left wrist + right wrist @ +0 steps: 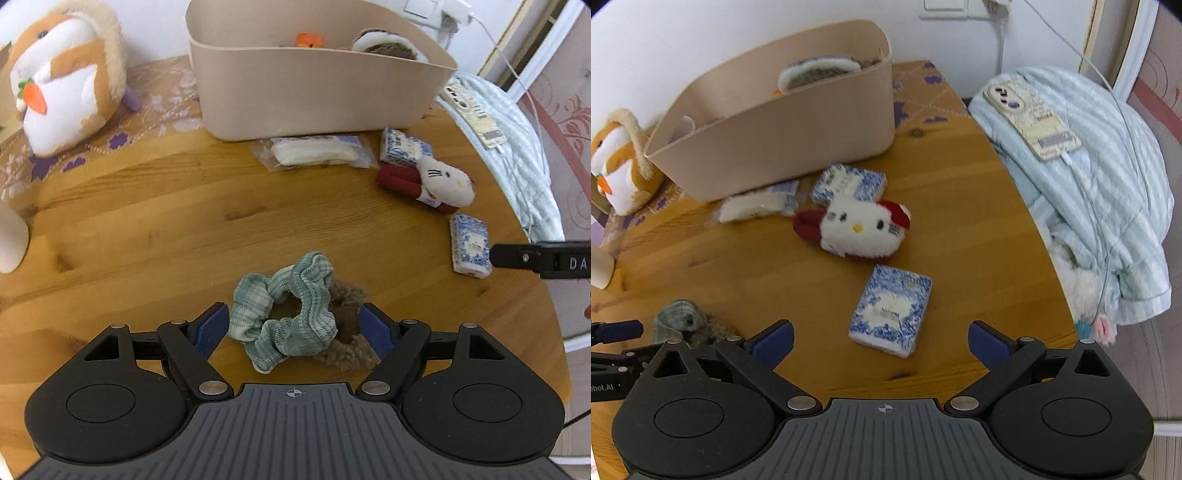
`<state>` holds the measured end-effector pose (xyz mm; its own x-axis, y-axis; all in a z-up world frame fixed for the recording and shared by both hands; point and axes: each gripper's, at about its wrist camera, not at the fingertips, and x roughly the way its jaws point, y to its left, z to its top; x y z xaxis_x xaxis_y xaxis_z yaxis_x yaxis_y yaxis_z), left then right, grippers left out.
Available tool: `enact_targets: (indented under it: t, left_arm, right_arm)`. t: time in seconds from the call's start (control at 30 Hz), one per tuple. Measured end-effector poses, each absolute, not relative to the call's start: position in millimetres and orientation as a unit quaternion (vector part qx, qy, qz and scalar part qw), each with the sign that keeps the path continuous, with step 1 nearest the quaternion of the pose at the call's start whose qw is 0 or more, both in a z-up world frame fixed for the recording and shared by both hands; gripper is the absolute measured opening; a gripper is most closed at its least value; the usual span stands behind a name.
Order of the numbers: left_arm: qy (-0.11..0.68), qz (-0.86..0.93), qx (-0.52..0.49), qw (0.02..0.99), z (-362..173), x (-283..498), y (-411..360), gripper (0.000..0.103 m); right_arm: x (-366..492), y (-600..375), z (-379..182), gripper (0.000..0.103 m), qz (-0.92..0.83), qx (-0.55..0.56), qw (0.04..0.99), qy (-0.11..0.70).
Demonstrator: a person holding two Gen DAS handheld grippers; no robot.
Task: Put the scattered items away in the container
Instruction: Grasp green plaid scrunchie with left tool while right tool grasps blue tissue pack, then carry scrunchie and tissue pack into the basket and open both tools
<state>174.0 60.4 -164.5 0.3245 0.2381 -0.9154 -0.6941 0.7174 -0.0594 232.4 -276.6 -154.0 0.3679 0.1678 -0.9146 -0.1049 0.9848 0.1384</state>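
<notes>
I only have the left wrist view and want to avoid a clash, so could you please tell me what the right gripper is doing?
Observer: The right gripper is open and empty, poised over the nearer blue-and-white box.
Operator: Is the box touched?
Observer: No; it sits framed between the fingers, clear of both.
Operator: Anything past the table edge?
Observer: A fluffy white item pokes out under the striped bedding.
</notes>
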Motion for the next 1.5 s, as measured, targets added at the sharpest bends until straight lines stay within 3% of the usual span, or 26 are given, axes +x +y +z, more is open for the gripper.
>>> enact_targets:
  t: [0.47,0.7,0.77,0.87,0.9,0.93,1.03,1.1,1.13,1.17,1.5]
  left_arm:
    - [0.509,0.326,-0.27,0.749,-183.5,171.6,86.4,0.078]
    - [0.51,0.322,-0.274,0.749,-190.3,172.6,93.4,0.061]
    - [0.51,0.317,-0.272,0.752,-191.4,173.5,94.7,0.058]
    - [0.512,0.312,-0.27,0.753,-194.2,174.4,96.4,0.045]
    - [0.511,0.31,-0.273,0.754,-195.0,174.0,97.2,0.037]
    - [0.508,0.308,-0.279,0.754,-195.6,172.9,98.4,0.027]
    - [0.5,0.307,-0.292,0.755,-196.3,169.6,101.6,0.018]
    - [0.498,0.306,-0.291,0.757,-195.9,169.0,101.9,0.016]
    - [0.498,0.305,-0.29,0.758,-195.5,169.0,101.7,0.015]
    - [0.497,0.305,-0.288,0.759,-195.0,168.9,101.2,0.014]
    - [0.49,0.299,-0.271,0.773,-186.6,164.6,94.5,0.012]
  right_arm:
    - [258.5,-267.4,-188.2,0.102,0.054,0.042,0.809,0.584]
    - [270.2,-264.6,-199.7,0.101,0.025,0.041,0.805,0.592]
    - [273.2,-263.0,-202.2,0.096,0.022,0.038,0.803,0.594]
    - [276.2,-260.5,-205.3,0.092,0.017,0.029,0.805,0.593]
    - [276.4,-259.0,-205.4,0.091,0.017,0.023,0.807,0.59]
    - [276.7,-257.8,-205.4,0.088,0.016,0.016,0.809,0.587]
    - [276.4,-255.0,-204.3,0.074,0.013,-0.002,0.815,0.579]
    - [275.5,-255.6,-201.8,0.062,0.014,-0.003,0.82,0.572]
    - [276.1,-255.7,-200.5,0.05,0.013,-0.003,0.822,0.57]
    - [277.1,-256.3,-199.5,0.045,0.012,-0.001,0.822,0.569]
    - [269.8,-252.8,-197.8,0.043,0.01,0.018,0.817,0.576]
